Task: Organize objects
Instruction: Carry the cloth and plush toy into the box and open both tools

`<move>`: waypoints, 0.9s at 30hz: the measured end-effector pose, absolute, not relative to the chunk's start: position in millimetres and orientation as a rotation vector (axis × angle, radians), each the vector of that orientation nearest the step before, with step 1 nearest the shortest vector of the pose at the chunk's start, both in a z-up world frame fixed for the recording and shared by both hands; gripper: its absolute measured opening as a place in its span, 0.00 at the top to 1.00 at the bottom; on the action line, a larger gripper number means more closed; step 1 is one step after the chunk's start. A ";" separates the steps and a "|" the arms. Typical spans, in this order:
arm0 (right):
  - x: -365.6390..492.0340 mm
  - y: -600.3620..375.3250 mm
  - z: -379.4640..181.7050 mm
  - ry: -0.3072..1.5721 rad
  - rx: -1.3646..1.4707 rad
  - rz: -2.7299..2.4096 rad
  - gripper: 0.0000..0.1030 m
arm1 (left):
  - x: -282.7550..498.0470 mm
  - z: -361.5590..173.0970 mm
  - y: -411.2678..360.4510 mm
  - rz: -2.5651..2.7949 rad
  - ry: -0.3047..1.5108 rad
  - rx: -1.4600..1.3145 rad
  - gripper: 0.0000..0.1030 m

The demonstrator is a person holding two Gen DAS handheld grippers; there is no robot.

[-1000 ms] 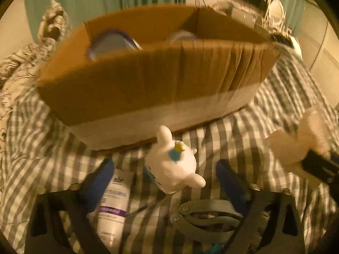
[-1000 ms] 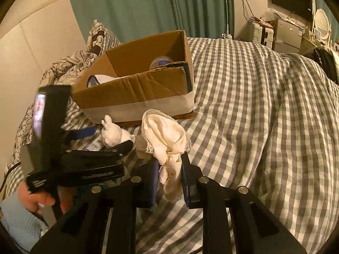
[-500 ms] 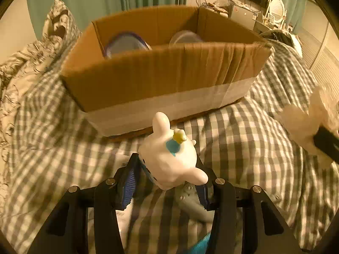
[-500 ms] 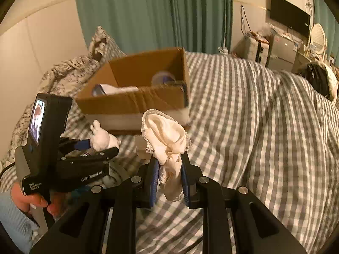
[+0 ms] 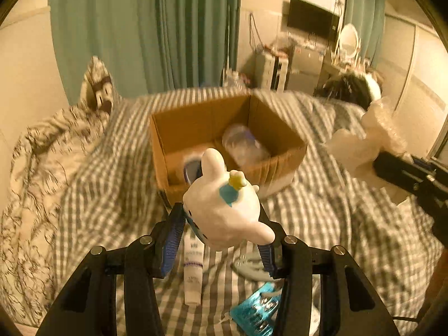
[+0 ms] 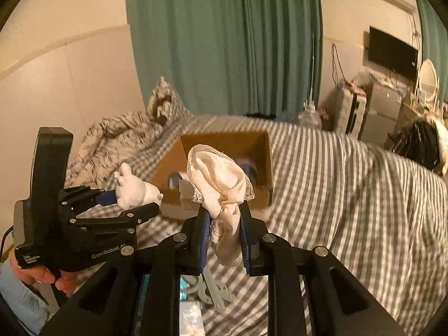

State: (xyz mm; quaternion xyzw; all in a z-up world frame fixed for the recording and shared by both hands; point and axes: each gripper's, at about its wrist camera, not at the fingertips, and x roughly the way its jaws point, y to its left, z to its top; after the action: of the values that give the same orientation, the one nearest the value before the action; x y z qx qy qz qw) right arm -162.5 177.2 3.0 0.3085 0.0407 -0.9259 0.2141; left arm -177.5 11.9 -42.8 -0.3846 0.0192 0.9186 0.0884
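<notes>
My left gripper (image 5: 221, 235) is shut on a white rabbit toy (image 5: 224, 210) and holds it in the air in front of an open cardboard box (image 5: 224, 137); the toy also shows in the right wrist view (image 6: 134, 189). My right gripper (image 6: 222, 232) is shut on a cream lace-edged cloth (image 6: 221, 184), held up off the bed to the right of the left gripper; the cloth also shows in the left wrist view (image 5: 366, 142). The box (image 6: 224, 168) holds a clear bottle (image 5: 243, 145) and a blue-rimmed item.
On the grey checked bedspread (image 5: 322, 224) below the grippers lie a white tube (image 5: 193, 268), a grey clip (image 6: 212, 291) and a blue packet (image 5: 257, 313). A patterned pillow (image 5: 98, 89) lies at the left. Green curtains (image 6: 224, 42), a TV and shelves stand behind.
My left gripper closed on the rabbit toy and lifted it off the bed. Both grippers rose, so the box now lies lower and farther away. The right gripper kept the cloth.
</notes>
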 end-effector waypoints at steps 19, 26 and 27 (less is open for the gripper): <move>-268.0 131.0 63.9 0.136 0.644 -2.594 0.82 | -290.7 24.1 3.1 2.875 0.056 -0.925 0.52; -338.9 122.1 23.1 0.107 0.744 -2.584 0.82 | -338.9 -25.7 0.9 2.866 0.085 -1.020 0.52; -347.2 121.3 15.7 0.100 0.765 -2.578 0.82 | -344.2 -34.7 -0.3 2.860 0.090 -1.041 0.52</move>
State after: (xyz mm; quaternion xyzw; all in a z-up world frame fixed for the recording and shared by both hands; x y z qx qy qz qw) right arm -347.2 121.3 15.7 0.2771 0.0362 -0.9338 0.2235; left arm -344.2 -0.3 -34.7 -0.3416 0.0295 0.9381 0.0484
